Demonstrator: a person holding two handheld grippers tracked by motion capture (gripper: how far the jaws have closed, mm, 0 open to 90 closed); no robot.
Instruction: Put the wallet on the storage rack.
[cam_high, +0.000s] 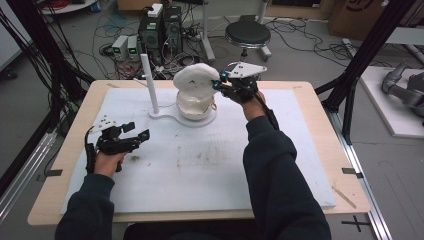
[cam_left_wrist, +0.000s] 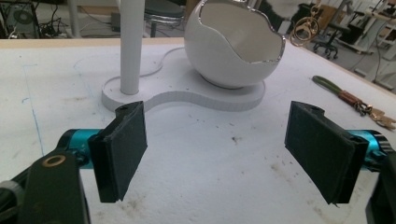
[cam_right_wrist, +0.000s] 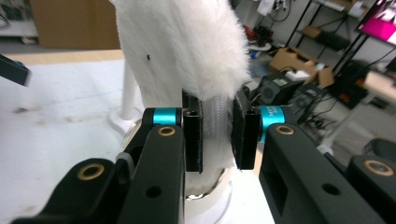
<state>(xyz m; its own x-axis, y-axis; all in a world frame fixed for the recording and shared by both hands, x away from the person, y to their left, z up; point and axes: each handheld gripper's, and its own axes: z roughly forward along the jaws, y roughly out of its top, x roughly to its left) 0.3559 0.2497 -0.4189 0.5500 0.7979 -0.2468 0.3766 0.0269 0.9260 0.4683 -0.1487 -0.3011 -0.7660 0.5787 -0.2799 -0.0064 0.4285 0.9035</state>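
While left tongs (cam_left_wrist: 217, 151) gape, right tongs (cam_right_wrist: 217, 133) clamp fluffy pouch (cam_right_wrist: 187, 51).

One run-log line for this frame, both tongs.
left tongs: open, nothing between | right tongs: shut on white furry pouch, above egg-shaped bowl | keychain: on table

Fluffy pouch (cam_high: 196, 76) is hanging right over the bowl (cam_high: 194, 106), post (cam_high: 149, 82) standing left of it, keychain (cam_left_wrist: 353, 100) lying on the mat (cam_high: 210, 165) off to the right.

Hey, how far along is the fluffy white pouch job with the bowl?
Done: the right hand-held gripper has clamped the fluffy white pouch. In hand: it holds the pouch over the white bowl. Left: lowering or clearing it. The left hand-held gripper is open, empty.
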